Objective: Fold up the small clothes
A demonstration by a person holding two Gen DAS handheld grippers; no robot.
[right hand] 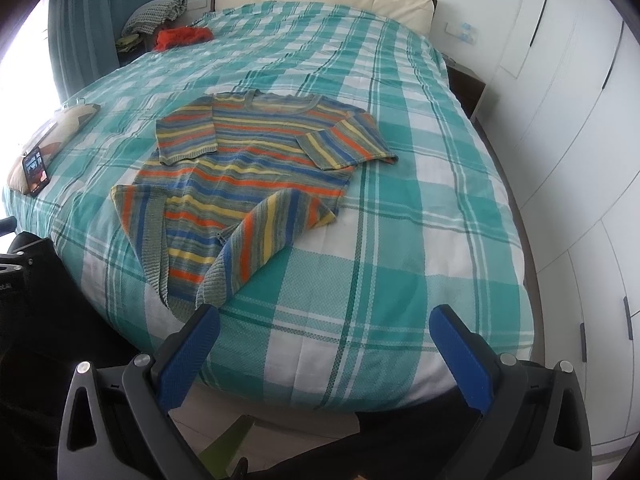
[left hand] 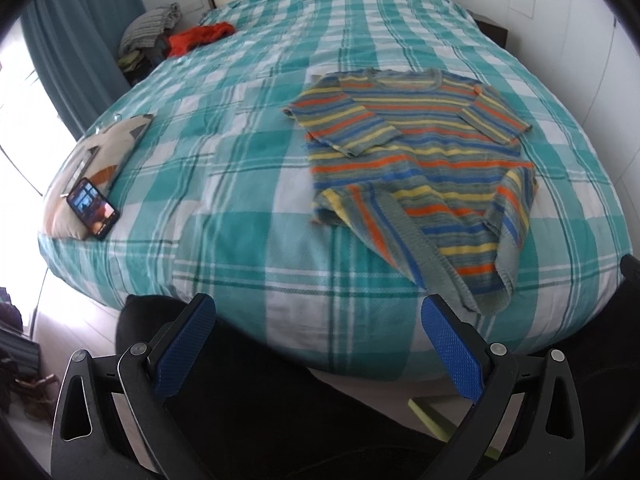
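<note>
Sweater (right hand: 256, 168) on bed (right hand: 400, 240), phone (right hand: 35, 170) left

Almost no writing can be read here. In the right wrist view, a few pale letters, roughly "OLAI", stand on a dark device (right hand: 10, 280) at the picture's left edge, cut off by the frame, so the full word cannot be told. The phone (left hand: 93, 209) on the cushion (left hand: 96, 160) at the bed's left edge has a lit screen, but its contents are too blurred to read.
</note>
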